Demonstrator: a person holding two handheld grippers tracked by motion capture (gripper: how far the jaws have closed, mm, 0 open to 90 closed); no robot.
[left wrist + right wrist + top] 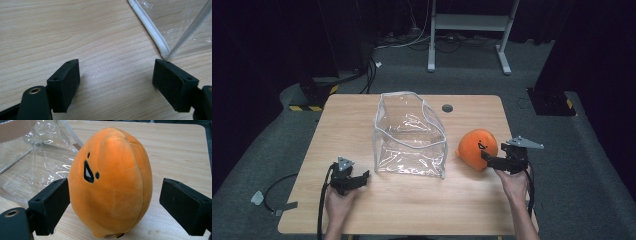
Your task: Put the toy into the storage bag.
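Between spread jaws of right hand-held gripper (pixel 113 207), orange plush toy (pixel 111 182), unpinched

On the table (pixel 362 210): one clear bag (pixel 409 135), one orange plush (pixel 477 148), and two grippers, left (pixel 358 180) and right (pixel 490 159).

I see a light wooden table (pixel 412 200) with a round dark hole (pixel 447 108) near its far edge. A clear plastic bag (pixel 409 135) stands open mid-table; an orange plush toy (pixel 477 149) sits just right of it.
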